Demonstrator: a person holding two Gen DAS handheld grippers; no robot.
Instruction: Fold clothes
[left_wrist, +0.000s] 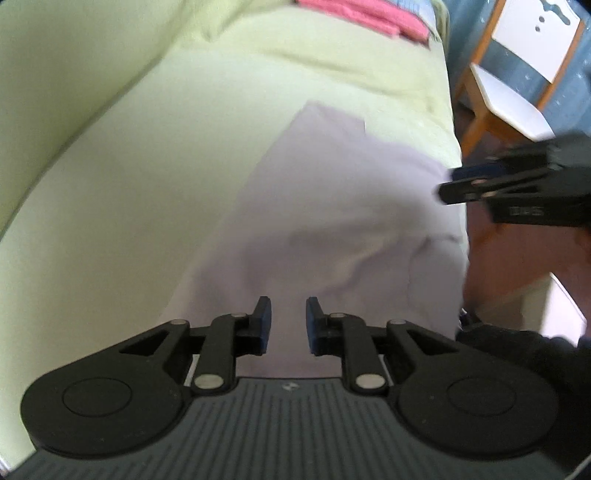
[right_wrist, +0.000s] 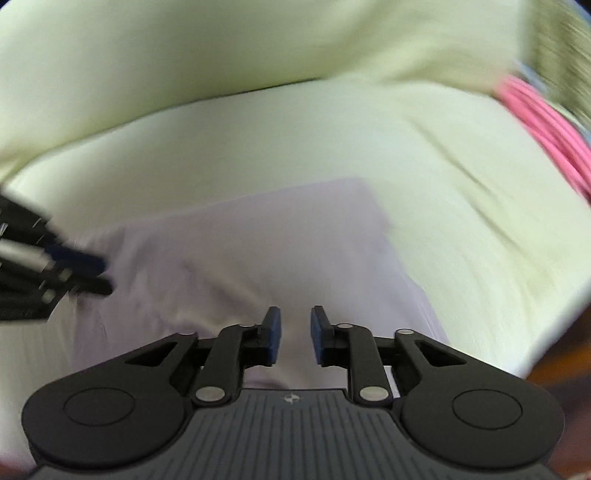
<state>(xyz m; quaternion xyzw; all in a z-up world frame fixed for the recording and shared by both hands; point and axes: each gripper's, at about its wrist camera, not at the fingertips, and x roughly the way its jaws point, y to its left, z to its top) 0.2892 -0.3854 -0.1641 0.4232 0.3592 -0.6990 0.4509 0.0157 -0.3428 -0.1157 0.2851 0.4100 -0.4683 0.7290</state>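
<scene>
A pale lilac garment (left_wrist: 332, 221) lies flat in a folded rectangle on a yellow-green cushion (left_wrist: 147, 184). My left gripper (left_wrist: 289, 321) hovers over its near end, open, with only cloth showing through the gap. The right gripper (left_wrist: 454, 186) comes in blurred from the right, over the garment's right edge. In the right wrist view the same lilac garment (right_wrist: 258, 251) fills the middle, and my right gripper (right_wrist: 295, 332) is open above it with nothing held. Blurred at that view's left edge, the left gripper (right_wrist: 92, 273) reaches over the garment's left side.
Folded pink clothing (left_wrist: 365, 14) (right_wrist: 546, 125) is stacked at the far end of the cushion. The cushion's backrest (right_wrist: 184, 48) rises behind the garment. A wooden chair with a white seat (left_wrist: 517, 103) stands on the floor to the right, past the cushion's edge.
</scene>
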